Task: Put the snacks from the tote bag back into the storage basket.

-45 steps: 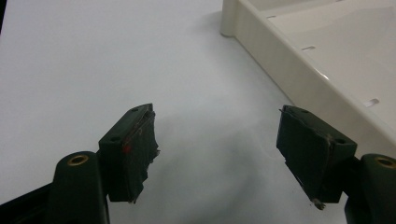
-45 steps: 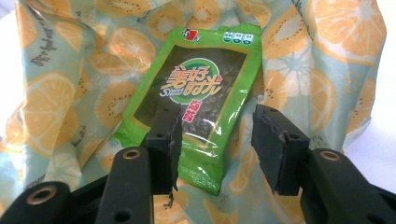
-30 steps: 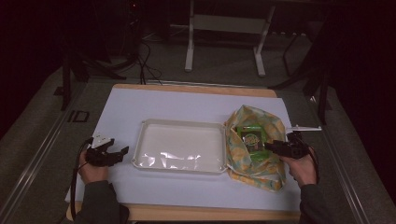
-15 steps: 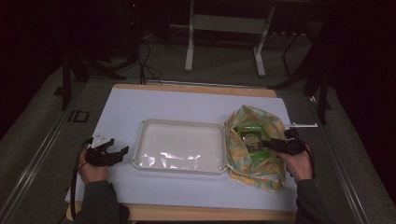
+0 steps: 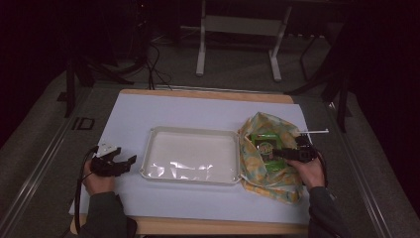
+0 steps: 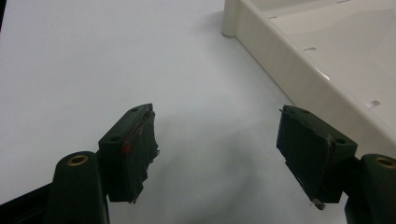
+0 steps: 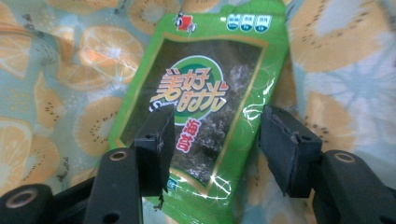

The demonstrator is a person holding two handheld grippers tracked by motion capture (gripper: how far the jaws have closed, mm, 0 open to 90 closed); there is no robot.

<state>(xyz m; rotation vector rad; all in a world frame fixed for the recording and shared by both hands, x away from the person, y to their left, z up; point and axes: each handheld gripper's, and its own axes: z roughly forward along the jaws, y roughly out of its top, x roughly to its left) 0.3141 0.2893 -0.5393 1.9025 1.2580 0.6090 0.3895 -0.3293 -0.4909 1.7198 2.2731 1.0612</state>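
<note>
Right tool point(image 5: 277, 153) sits over the fruit-print cloth bag point(image 5: 257, 166) at the right end of the white worktop point(image 5: 163, 111). Its jaws have just been opening and now stand wide. In the right gripper view I see the right tool point(image 7: 215, 140) straddling the lower part of a glossy green foil snack packet point(image 7: 205, 93) with red-and-yellow lettering. The one finger point(image 7: 156, 140) lies in front of the packet's face; the other stands at its edge. I cannot tell whether either pad touches the foil; nothing looks clamped.

The packet point(image 5: 267, 146) lies flat on the bag's orange-slice cloth point(image 7: 70, 70), just beside the right rim of the cream plastic tray point(image 5: 190, 133), which stands mid-worktop.

Left tool point(image 5: 121, 166) rests low on the worktop, left of the tray and a little apart from it. In the left gripper view the left tool point(image 6: 217, 140) is spread wide with bare white surface between the pads, and the tray's side wall point(image 6: 289, 79) runs past on the right.
</note>
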